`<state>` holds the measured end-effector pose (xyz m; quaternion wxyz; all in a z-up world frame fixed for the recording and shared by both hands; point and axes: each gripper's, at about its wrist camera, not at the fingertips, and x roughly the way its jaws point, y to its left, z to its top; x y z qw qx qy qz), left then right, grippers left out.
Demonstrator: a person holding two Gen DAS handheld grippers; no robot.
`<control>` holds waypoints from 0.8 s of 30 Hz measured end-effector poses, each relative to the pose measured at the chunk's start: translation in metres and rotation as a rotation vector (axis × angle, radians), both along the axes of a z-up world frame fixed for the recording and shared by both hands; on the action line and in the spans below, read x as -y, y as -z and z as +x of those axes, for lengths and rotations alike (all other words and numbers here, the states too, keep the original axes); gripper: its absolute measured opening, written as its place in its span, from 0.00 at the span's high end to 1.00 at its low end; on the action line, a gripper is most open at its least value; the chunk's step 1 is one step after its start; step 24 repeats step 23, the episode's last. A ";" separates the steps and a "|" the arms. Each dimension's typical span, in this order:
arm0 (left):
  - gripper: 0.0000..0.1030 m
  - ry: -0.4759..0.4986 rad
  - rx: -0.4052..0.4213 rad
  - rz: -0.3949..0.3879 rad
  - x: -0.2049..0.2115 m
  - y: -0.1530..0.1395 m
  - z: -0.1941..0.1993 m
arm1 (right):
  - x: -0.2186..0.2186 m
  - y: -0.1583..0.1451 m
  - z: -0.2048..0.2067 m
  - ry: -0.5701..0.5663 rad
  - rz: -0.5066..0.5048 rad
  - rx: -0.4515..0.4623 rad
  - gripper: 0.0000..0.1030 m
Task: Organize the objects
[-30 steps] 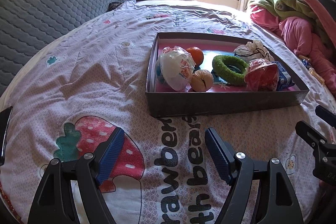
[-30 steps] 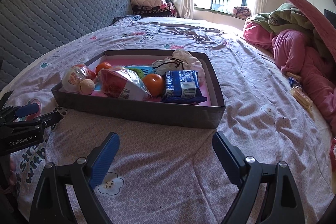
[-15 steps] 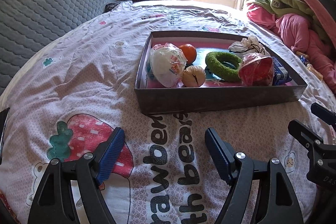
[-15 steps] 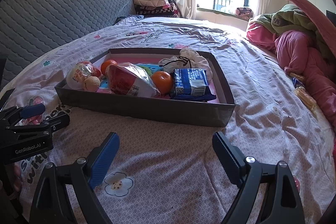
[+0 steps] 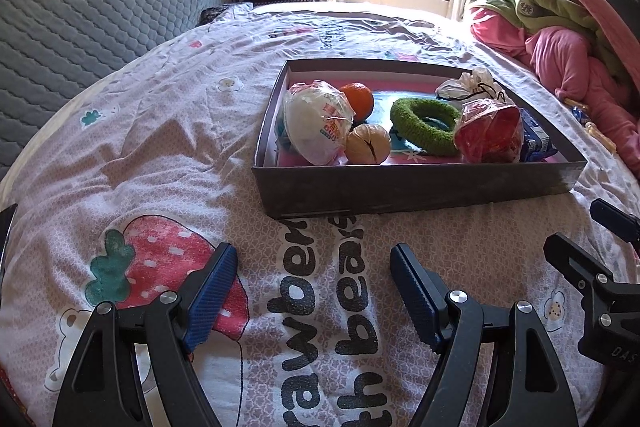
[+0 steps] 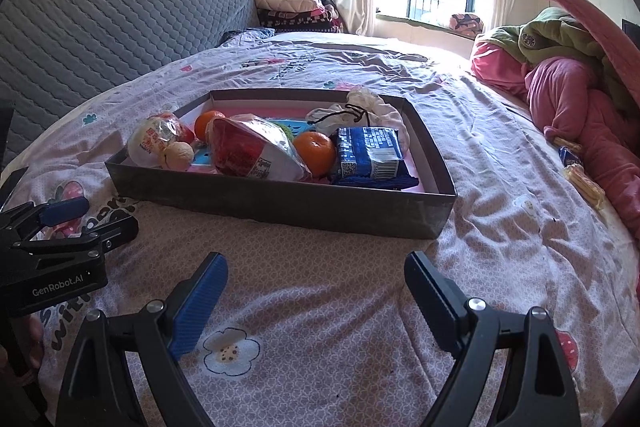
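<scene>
From the left wrist view, the left gripper point(image 5: 312, 271) hovers over the printed bedspread point(image 5: 160, 131) short of the box point(image 5: 400, 193), jaws wide with nothing between them. The right gripper shows at the right edge, also clear of the box. Everything to be organized seems already inside: a white bag point(image 5: 318, 125) at the left end, one orange point(image 5: 358, 99) behind it, a walnut point(image 5: 368, 145) just beside the bag, a green ring point(image 5: 424, 125) in the middle, a red bag point(image 5: 490, 135), a blue carton point(image 5: 534, 141) mostly hidden behind it, and a white pouch point(image 5: 472, 89) at the back. From the right wrist view, the right gripper point(image 6: 316, 289) is likewise wide and empty before the box's near wall. Here a second orange point(image 6: 316, 151) sits between the red bag and the carton, so the count is two oranges, two bags, one each of walnut, ring, carton and pouch. I judge the step as either finished or between picks; any next move calls for reaching over the wall. A few small packets point(image 6: 580, 175) lie loose by the pink bedding point(image 6: 580, 107), well apart from the box.
</scene>
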<state>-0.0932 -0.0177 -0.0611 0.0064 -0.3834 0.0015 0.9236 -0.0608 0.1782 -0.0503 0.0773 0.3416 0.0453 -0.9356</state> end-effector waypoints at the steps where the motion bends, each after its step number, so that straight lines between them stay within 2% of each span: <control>1: 0.23 0.002 0.000 -0.001 0.000 0.000 0.000 | 0.000 0.000 0.000 0.000 0.001 0.001 0.13; 17: 0.23 -0.001 -0.004 0.003 -0.001 0.001 0.001 | 0.001 0.003 -0.003 0.001 -0.004 0.010 0.13; 24: 0.23 0.000 -0.012 -0.023 -0.005 0.000 0.003 | 0.000 0.004 -0.004 0.005 -0.003 0.013 0.13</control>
